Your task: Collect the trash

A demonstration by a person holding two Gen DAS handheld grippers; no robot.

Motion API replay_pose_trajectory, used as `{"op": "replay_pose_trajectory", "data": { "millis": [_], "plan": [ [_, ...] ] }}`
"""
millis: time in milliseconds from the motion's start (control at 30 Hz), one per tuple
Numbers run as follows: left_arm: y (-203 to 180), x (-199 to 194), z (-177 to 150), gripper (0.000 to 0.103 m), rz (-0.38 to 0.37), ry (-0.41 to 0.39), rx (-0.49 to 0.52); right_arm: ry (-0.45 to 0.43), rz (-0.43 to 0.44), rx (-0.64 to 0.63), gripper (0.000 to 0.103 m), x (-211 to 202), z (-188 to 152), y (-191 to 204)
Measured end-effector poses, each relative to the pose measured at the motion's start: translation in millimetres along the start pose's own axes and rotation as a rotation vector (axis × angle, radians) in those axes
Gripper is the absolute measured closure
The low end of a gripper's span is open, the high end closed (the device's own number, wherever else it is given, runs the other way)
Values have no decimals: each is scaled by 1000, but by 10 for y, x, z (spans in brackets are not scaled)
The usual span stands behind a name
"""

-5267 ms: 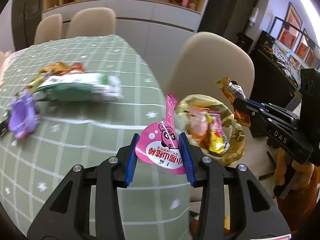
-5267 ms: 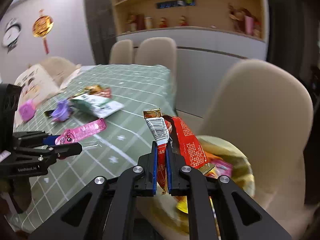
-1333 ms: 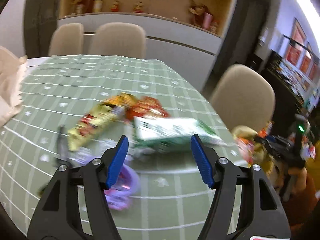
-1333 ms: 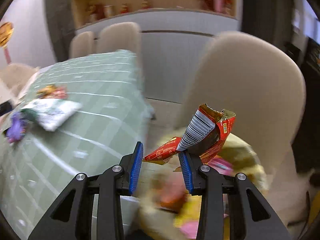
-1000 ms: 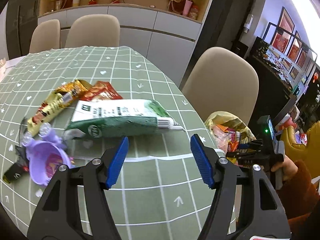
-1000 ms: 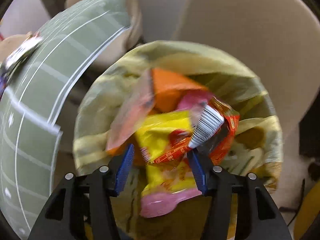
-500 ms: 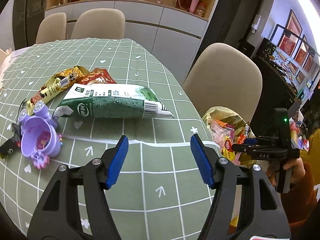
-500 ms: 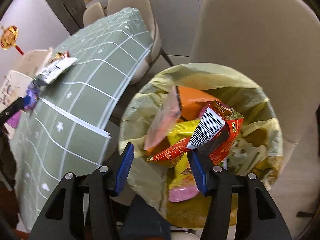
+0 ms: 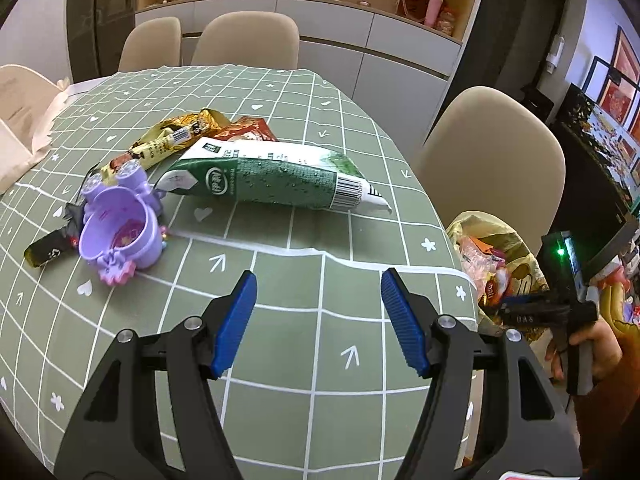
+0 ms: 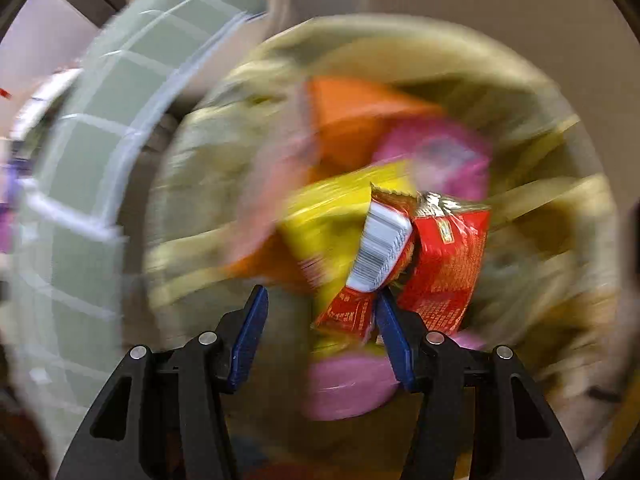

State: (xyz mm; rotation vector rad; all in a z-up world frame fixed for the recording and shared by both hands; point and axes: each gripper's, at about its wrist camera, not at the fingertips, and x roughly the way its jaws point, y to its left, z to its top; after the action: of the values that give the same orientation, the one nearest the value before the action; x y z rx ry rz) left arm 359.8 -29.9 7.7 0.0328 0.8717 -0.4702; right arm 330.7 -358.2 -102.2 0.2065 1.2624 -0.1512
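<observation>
The left gripper (image 9: pixel 318 316) is hovering over the near edge of the table (image 9: pixel 280 344), its blue pads standing wide apart with nothing but green checked cloth between them. Off the table's right edge, the right gripper (image 10: pixel 320 334) is pointing down into the trash bag (image 10: pixel 560 208), which is sitting in front of a beige chair (image 9: pixel 492 152); its jaws are standing apart too, yet a red wrapper (image 10: pixel 444 256) with a white barcode panel is hanging against the inner face of its right-hand pad. That view is blurred, so I cannot tell whether the wrapper is sticking there or already dropping free.

By my reading, the step in hand is twofold: the right claw is shedding its wrapper into the bag, and the left is lining up for the next piece. The next move calls for carrying the left claw forward toward the middle of the table and closing across the narrow width of a wrapper.

The nearest candidate is the green and white packet (image 9: pixel 272 178), lying flat and long across the table's middle, puffed slightly, its barcode end pointing toward the right edge. Toward the left edge a purple toy cup (image 9: pixel 120 236) is lying tipped on its side, with a dark strip (image 9: pixel 46 254) poking out beneath it. Beyond the packet, toward the far edge, a gold wrapper (image 9: pixel 168 142) and a red packet (image 9: pixel 248 132) are lying crumpled and touching it.
</observation>
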Motion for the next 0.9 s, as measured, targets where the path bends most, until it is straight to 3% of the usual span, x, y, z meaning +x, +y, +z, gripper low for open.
{"op": "replay_pose_trajectory", "data": {
  "millis": [33, 67, 167, 333, 433, 500, 567, 667, 733, 900],
  "plan": [
    [9, -8, -8, 42, 2, 0, -5, -53, -5, -3, 51, -99, 29, -33],
    [15, -17, -15, 42, 2, -2, -10, -91, 52, 3, 51, -189, 47, -59],
    [23, -16, -21, 42, 4, -2, -17, -210, 285, -36, 51, -520, 31, -65],
    [-22, 10, -42, 42, -4, 3, -24, -307, 336, -189, 49, -843, -133, -20],
    [-41, 21, -62, 42, -8, 6, -21, -284, 323, -205, 49, -917, -292, -41],
    [-48, 20, -70, 42, -5, 8, -21, -202, 156, -201, 49, -742, -312, -22],
    [-47, 5, -79, 42, 0, 7, -25, -186, -33, -183, 49, -640, -310, -98],
    [-107, -16, -66, 42, -6, 2, -21, -202, 195, -123, 49, -686, -309, -282],
    [-211, -7, -43, 42, -14, 4, -11, -236, 127, -182, 49, -727, -343, -284],
    [-606, 87, 42, 42, -53, 19, 28, -318, 292, -263, 49, -843, -486, -243]
  ]
}}
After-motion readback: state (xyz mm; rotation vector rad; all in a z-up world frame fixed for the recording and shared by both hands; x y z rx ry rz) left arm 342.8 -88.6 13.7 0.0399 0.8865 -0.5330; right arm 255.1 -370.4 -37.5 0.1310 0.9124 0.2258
